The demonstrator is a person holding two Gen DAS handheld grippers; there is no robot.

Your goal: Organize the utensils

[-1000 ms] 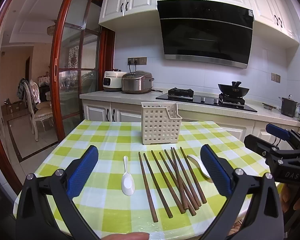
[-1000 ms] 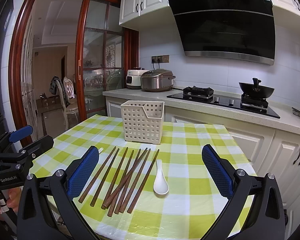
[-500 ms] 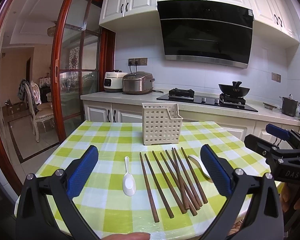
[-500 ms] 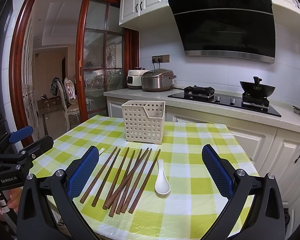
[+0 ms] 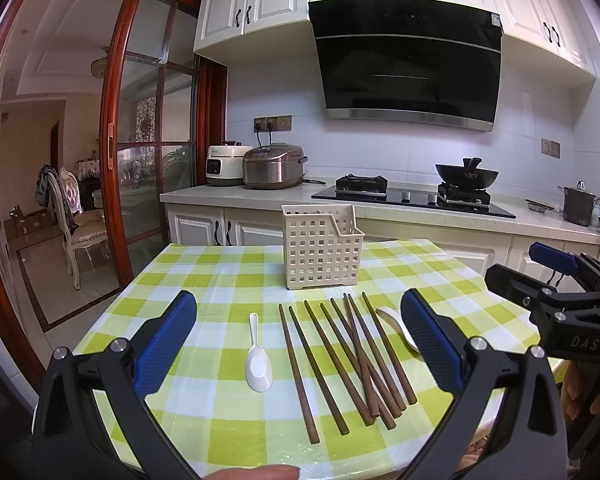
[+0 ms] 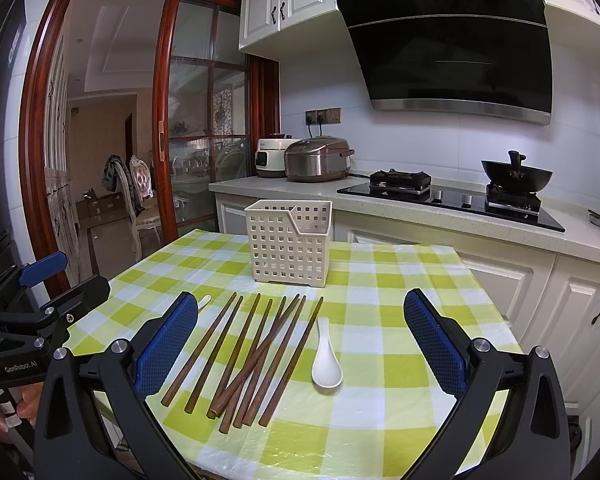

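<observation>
Left wrist, perforated basket [image 5: 322, 254], chopsticks [image 5: 348, 360] outside

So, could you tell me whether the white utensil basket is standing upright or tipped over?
Upright. The white utensil basket stands on its base on the checked tablecloth, open top facing up, beyond the chopsticks.

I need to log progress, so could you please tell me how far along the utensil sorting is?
Nothing looks done: no utensil shows above the rim of the white basket. Nothing is in hand: the left tool and right tool are both open. Left to do: the chopsticks and two white spoons, all on the tablecloth.
</observation>
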